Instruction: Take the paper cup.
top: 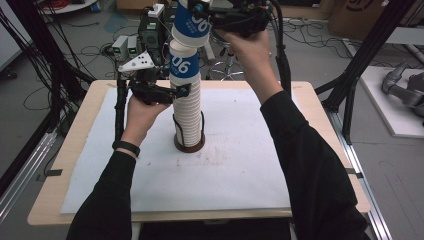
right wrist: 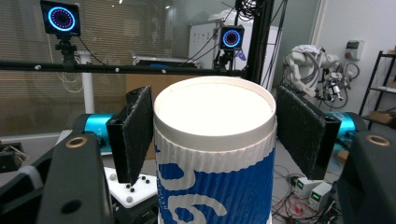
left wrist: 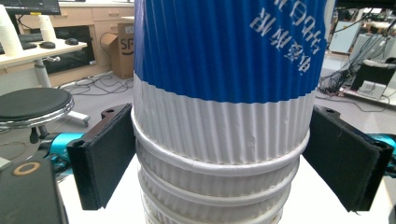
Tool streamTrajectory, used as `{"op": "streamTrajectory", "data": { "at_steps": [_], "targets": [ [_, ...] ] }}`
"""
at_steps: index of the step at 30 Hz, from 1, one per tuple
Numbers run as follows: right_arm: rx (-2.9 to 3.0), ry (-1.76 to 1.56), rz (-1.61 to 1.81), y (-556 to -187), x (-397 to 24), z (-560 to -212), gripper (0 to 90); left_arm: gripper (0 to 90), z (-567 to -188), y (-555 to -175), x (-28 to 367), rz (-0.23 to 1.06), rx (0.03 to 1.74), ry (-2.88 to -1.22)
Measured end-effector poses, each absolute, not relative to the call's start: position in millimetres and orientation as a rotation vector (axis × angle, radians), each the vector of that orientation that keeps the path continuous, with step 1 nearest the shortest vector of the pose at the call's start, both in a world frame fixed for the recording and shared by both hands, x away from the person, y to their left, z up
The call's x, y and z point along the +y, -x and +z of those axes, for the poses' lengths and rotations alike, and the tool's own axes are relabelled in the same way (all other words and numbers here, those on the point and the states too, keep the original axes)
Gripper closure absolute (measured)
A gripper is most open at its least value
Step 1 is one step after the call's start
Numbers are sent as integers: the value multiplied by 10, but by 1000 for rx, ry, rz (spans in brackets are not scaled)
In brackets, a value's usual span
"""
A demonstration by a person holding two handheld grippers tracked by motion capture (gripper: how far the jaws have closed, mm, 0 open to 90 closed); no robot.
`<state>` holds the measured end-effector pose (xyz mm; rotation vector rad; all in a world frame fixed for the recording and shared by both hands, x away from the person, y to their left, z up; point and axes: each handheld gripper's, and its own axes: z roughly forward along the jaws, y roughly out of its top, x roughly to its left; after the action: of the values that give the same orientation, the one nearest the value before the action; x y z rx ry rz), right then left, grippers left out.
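A tall stack of upside-down ribbed paper cups (top: 186, 112) stands in a brown holder (top: 189, 146) at the middle of the white mat. My left gripper (top: 183, 92) is shut on the stack just below its blue-banded top cup (top: 184, 65); in the left gripper view both pads (left wrist: 109, 156) press the stack (left wrist: 219, 140). Above it, my right gripper (top: 200, 11) is shut on a single blue and white cup (top: 192, 25), tilted, with its lower rim at the top of the stack. In the right gripper view the pads (right wrist: 137, 130) clamp that cup (right wrist: 215, 154) near its closed white base.
The white mat (top: 235, 170) covers a wooden table (top: 75, 150). Black frame posts (top: 365, 55) stand at the right and cables hang at the left (top: 30, 65). Equipment boxes (top: 127, 46) and a stool (top: 227, 67) sit beyond the far edge.
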<state>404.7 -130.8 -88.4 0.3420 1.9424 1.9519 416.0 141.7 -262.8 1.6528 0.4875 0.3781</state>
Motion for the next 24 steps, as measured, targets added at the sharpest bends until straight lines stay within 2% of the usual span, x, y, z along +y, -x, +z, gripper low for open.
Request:
{"op": "streamTrajectory", "data": {
  "at_steps": [11, 24],
  "targets": [
    [1921, -375, 1929, -3993, -1635, -917, 313, 107, -2614, -4104, 1388, 442, 494, -1668],
    [1930, -454, 1891, -3952, -2096, -1201, 312, 107, -2681, -3906, 1631, 476, 506, -1628]
  ]
}}
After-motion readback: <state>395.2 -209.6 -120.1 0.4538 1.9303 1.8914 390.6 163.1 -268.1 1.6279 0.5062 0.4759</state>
